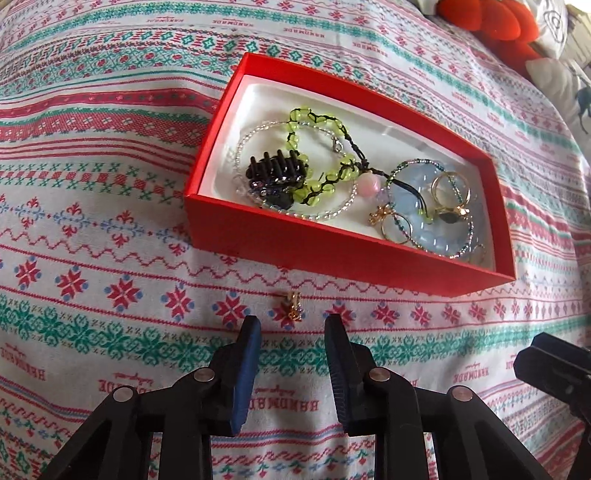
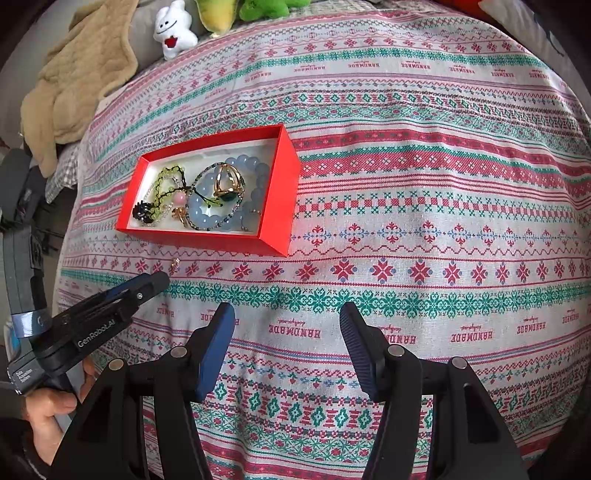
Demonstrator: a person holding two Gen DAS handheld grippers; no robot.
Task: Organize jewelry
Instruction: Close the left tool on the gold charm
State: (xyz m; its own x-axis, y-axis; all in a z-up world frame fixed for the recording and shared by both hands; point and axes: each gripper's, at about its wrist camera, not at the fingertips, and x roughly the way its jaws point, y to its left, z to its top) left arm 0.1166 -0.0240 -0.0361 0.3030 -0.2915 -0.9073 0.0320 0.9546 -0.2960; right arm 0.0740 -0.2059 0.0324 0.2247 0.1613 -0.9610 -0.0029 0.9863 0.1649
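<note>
Just ahead of the left gripper (image 1: 293,323), between its spread blue fingertips and a little beyond them, a small gold earring (image 1: 292,305) lies on the patterned cloth (image 1: 110,221); the jaws stand apart and hold nothing. Farther ahead and slightly right of that gripper sits the red box (image 1: 332,254), apart from the earring. Inside it, from left to right, lie a black hair claw (image 1: 275,171), a green bead bracelet (image 1: 317,147) over a clear bead ring, a pink bead (image 1: 365,184), gold rings (image 1: 450,192) and a pale blue bead bracelet (image 1: 436,236). The right gripper (image 2: 288,314) hovers over bare cloth, its jaws wide apart and empty, with the box ahead to its left. A white plush toy (image 2: 175,29) sits far beyond.
</note>
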